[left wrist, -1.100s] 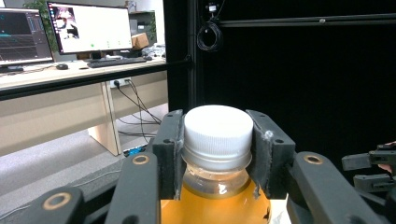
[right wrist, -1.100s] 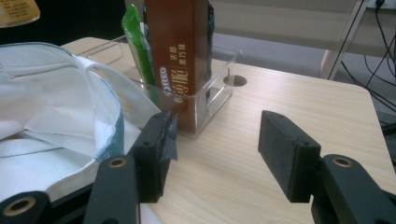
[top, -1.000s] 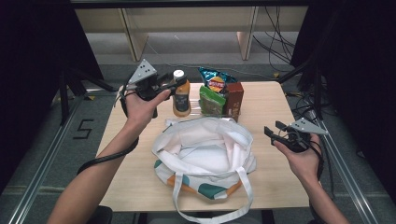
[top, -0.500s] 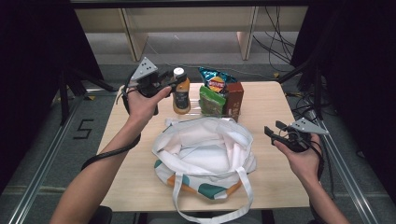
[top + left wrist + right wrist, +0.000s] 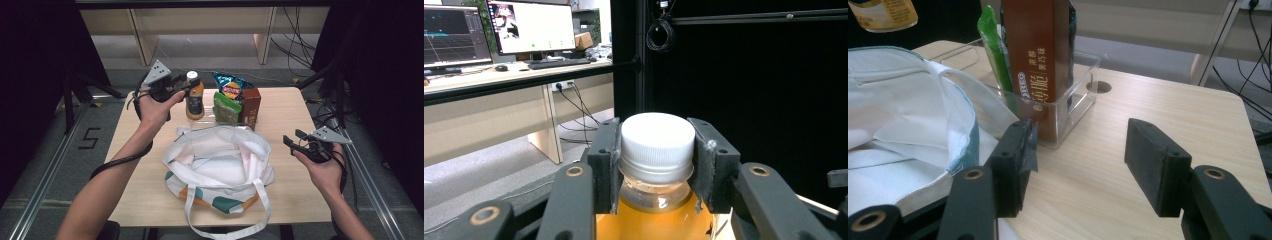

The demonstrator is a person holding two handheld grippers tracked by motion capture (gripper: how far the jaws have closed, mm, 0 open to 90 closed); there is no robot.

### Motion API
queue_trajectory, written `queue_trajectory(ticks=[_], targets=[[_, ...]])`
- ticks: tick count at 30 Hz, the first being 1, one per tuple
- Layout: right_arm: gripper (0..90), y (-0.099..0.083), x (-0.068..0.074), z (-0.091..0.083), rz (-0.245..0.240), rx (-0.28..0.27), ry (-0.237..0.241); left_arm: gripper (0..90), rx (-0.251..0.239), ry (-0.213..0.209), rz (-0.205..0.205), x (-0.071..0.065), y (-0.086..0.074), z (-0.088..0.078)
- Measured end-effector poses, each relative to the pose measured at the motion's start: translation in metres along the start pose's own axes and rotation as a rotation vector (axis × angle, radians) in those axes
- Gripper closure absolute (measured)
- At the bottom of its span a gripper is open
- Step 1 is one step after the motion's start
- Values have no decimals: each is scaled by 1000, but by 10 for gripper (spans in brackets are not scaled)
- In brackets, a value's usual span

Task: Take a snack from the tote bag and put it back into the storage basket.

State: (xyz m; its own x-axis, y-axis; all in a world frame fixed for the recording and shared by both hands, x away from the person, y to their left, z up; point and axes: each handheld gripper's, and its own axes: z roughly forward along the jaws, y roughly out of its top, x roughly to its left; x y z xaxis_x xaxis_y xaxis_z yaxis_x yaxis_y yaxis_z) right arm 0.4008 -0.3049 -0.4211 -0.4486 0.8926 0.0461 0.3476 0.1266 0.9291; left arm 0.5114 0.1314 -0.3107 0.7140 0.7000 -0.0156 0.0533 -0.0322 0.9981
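Observation:
My left gripper (image 5: 189, 86) is shut on the white cap of an orange drink bottle (image 5: 194, 100) at the table's far left. In the left gripper view, both pads press the sides of the bottle's cap (image 5: 658, 137) and the left gripper (image 5: 658, 150) holds the bottle upright. The bottle's base (image 5: 883, 12) appears at the top left of the right gripper view. A white tote bag (image 5: 220, 160) lies wide open mid-table. My right gripper (image 5: 294, 137) hovers open at the right of the bag, and the right gripper (image 5: 1078, 150) has nothing between its pads.
A clear plastic bin (image 5: 1078, 107) behind the bag holds a brown box (image 5: 250, 105), a green packet (image 5: 225, 107) and a chips bag (image 5: 231, 87). The wooden table (image 5: 290, 110) has bare room at the right. Dark frames and cables surround it.
The left gripper and the bottle have shifted very slightly. The right gripper and the bag stay where they were.

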Motion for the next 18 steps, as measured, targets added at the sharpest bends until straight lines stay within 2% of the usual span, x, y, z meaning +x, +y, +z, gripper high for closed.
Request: queue_trajectory(ticks=[3, 5, 6, 7, 8, 18], targets=[[456, 0, 0, 1, -6, -21, -10, 585, 2, 5, -5, 2, -1, 2], [455, 0, -1, 0, -8, -2, -1, 585, 7, 8, -5, 4, -2, 3], [455, 0, 0, 0, 14, 5, 5, 585, 7, 10, -8, 5, -3, 4], [456, 0, 1, 0, 14, 7, -4, 585, 9, 12, -8, 5, -3, 4], [455, -1, 1, 1, 17, -10, -14, 585, 9, 16, -11, 6, -4, 5], [455, 0, 0, 2, 8, -16, -13, 585, 18, 34, -11, 13, -7, 11]])
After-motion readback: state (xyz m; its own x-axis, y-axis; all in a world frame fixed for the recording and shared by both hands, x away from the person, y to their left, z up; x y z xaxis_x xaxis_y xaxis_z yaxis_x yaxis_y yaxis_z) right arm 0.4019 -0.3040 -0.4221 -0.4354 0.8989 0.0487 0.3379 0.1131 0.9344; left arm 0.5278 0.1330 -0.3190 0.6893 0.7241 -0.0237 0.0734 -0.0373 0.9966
